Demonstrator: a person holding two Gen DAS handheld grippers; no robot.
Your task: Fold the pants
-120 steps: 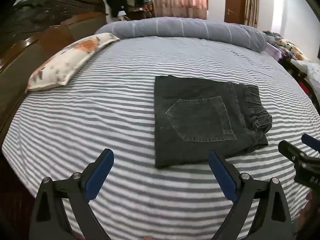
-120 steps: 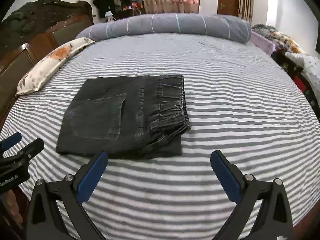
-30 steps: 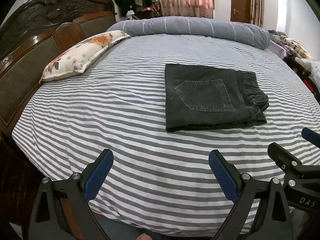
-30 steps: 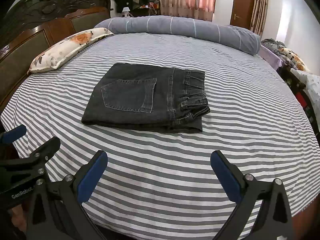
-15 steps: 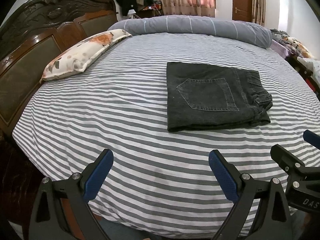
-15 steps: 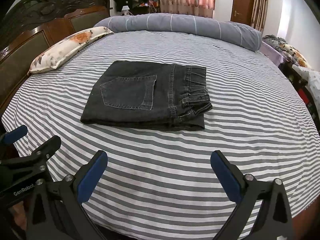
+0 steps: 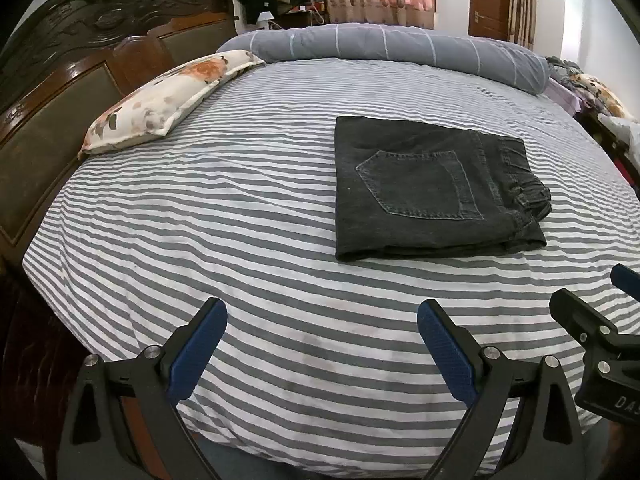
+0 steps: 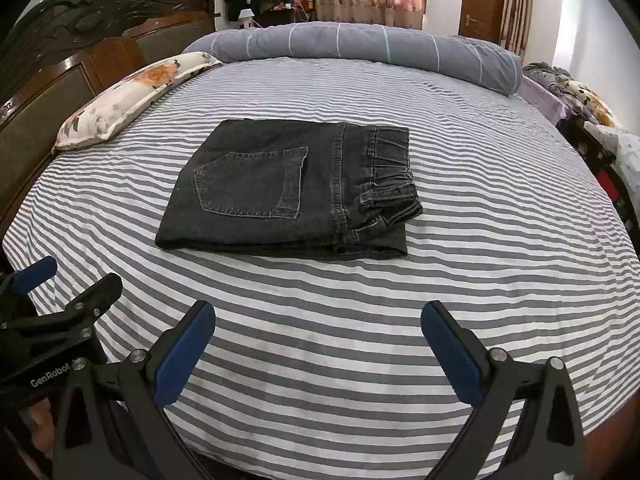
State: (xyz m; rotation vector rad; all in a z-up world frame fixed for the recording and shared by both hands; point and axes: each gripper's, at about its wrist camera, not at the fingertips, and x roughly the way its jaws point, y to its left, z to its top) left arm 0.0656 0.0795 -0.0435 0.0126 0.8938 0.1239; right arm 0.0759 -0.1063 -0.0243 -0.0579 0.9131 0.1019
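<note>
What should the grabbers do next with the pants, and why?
Probably nothing more than pull back and rest. The pants already lie folded in a neat flat stack on the bed, pocket up, waistband at the right end. The left gripper and right gripper are both open, empty and short of the cloth, so the folding looks done.

Black pants (image 8: 288, 188) on grey-and-white striped sheet (image 8: 500, 200); floral pillow (image 7: 168, 96).
</note>
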